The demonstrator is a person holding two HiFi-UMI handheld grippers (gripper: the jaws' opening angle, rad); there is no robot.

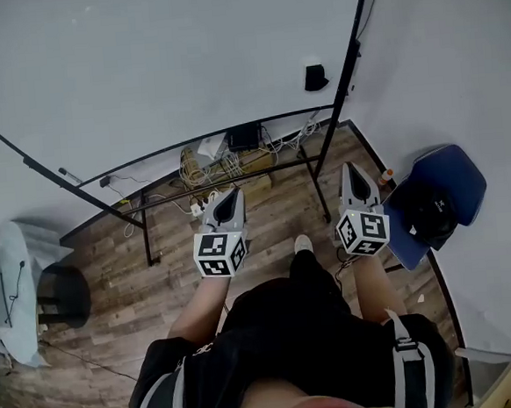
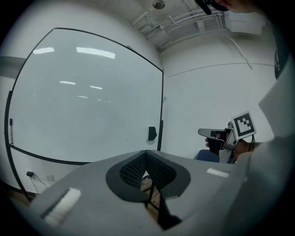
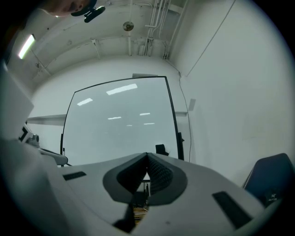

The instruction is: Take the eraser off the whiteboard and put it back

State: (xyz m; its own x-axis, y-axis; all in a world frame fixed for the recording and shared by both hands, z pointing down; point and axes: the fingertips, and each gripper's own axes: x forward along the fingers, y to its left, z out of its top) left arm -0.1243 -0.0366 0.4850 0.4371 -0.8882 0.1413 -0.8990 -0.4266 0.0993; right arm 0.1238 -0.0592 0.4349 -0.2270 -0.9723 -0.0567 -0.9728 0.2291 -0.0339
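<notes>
Eraser (image 1: 315,77) sits by the whiteboard's (image 1: 139,67) lower right corner. Probably a light, stiff, magnetic block, so pinch its side faces. Left gripper (image 1: 230,194) and right gripper (image 1: 351,169) are both closed and empty.

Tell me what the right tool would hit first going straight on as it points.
Probably the whiteboard, low near its right edge, just left of the eraser. Nothing shows in between, though depth is unclear.

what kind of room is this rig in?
Probably an office or lab room: a big whiteboard on a black stand with an eraser stuck on it, a blue chair beside it, and loose cables on the wood-look floor.
</notes>
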